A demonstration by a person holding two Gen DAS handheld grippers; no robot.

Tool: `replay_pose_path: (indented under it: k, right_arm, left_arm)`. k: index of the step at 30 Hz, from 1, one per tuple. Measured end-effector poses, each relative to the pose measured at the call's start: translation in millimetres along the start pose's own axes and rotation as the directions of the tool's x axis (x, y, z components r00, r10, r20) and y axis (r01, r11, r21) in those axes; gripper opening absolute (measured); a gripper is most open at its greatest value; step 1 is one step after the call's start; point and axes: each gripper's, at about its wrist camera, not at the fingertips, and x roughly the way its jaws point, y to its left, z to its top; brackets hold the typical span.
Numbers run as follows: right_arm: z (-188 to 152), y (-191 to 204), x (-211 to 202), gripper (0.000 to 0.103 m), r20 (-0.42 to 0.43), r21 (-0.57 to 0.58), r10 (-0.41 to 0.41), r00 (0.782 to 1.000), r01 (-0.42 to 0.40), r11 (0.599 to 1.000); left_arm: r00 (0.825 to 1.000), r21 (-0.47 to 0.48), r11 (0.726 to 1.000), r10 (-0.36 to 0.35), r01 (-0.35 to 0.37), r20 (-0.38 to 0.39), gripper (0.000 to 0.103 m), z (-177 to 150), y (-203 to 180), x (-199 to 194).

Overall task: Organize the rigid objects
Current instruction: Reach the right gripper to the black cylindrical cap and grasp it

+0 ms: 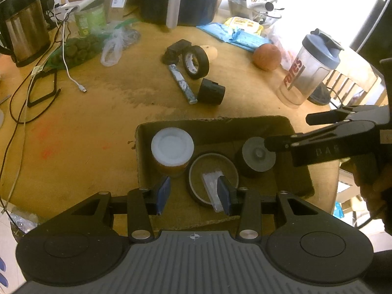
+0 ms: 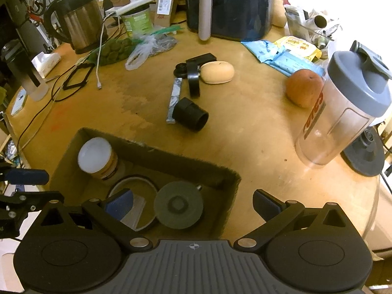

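Cardboard box [image 1: 297,171] on the surface [image 1: 85,127] holds a white-lidded jar [image 1: 172,144], a shallow round tin [image 1: 213,178] and a grey-topped black cylinder [image 1: 256,156]; right view alone shows the cream oval case [image 2: 216,72]; left view alone shows the black tape roll's [image 1: 196,61] open ring; left hand-held gripper [image 1: 193,194] part open, empty, over the tin; right hand-held gripper [image 2: 192,207] wide open, empty, above the cylinder.

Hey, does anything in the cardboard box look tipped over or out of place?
Yes. In the cardboard box, the white-lidded jar leans against the far-left corner instead of standing upright. The round tin and grey disc beside it lie flat.
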Motion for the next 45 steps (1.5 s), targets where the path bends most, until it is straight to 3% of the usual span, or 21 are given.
replay_pose_path:
  k: [18, 33, 39, 45]
  right_arm:
    - [56, -19, 22, 0.103, 0.054, -0.08, -0.01, 0.998, 0.015, 0.997]
    - [73, -3, 67, 0.102, 0.046, -0.285, 0.003, 0.999, 0.01, 0.958]
    - [81, 6, 87, 0.09, 0.034, -0.37, 0.005, 0.999, 0.007, 0.929]
    - [85, 22, 105, 0.078, 0.025, -0.508, -0.011, 1.0, 0.022, 0.861]
  left_arm:
    - [0.999, -0.027, 0.999, 0.031, -0.03, 0.029, 0.041, 35, 2, 4]
    - [0.996, -0.133, 0.987, 0.092, -0.093, -0.009, 0.041, 20, 22, 0]
    - [0.994, -0.179, 0.977, 0.112, -0.114, -0.02, 0.041, 12, 30, -4]
    - [0.993, -0.218, 0.968, 0.117, -0.121, -0.028, 0.041, 7, 35, -4]
